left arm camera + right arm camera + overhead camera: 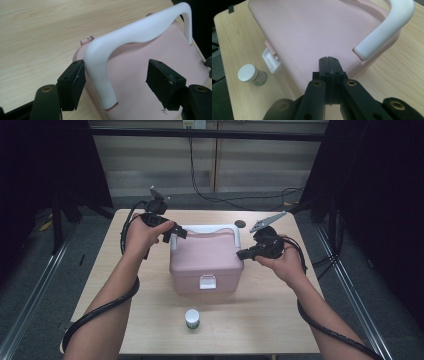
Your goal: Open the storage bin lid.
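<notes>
Pink box (pixel 206 262), white handle (pixel 206 227), white-capped green-labelled jar (pixel 192 318), pale wood-grain table (pixel 260 320)

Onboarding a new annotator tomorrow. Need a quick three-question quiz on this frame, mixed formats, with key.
1. True or false: the left gripper has its jaws shut tight on the white handle of the pink box.
2. Multiple choice: the small white-capped jar stands (A) on the box lid, (B) on the table in front of the box's latch, (C) behind the box.
3. Fill in: the right gripper has its jaws ____, by the box's side.

Key: 1 false, the jaws stand open around one end of the handle; 2 B; 3 shut.
</notes>
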`<state>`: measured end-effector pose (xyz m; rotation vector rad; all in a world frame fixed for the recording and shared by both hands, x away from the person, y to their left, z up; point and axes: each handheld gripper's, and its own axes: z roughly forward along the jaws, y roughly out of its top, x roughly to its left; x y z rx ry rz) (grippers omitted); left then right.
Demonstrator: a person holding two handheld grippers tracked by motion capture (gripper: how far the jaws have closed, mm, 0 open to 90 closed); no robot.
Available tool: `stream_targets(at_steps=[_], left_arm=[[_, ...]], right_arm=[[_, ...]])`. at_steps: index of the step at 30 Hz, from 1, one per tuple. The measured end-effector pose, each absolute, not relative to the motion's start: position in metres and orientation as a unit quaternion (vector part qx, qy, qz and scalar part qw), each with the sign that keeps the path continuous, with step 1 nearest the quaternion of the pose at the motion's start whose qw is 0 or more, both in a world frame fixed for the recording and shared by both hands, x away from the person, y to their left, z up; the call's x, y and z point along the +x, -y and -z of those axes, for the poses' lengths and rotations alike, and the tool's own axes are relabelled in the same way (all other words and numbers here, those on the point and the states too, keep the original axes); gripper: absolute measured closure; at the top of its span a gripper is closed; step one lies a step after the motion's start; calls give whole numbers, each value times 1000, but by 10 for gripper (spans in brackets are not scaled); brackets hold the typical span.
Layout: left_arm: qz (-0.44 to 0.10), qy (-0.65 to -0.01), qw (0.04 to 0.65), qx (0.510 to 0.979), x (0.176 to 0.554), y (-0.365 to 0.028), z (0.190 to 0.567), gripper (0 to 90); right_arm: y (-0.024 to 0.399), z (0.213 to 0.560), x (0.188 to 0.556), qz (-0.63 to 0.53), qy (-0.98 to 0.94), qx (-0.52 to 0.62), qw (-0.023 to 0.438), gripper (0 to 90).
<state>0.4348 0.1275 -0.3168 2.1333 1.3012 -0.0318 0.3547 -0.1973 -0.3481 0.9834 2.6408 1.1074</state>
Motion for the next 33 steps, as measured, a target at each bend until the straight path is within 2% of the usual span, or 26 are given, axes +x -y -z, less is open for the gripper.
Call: stream_targets(at_steps=[22,33], left_arm=[[-3,-476,322,818,419,-129,299,338],[-19,-465,302,832,418,-124,307,361]], right_arm=[[193,347,354,-358,-872,328,66,900],[193,347,354,-358,-870,331,68,900]])
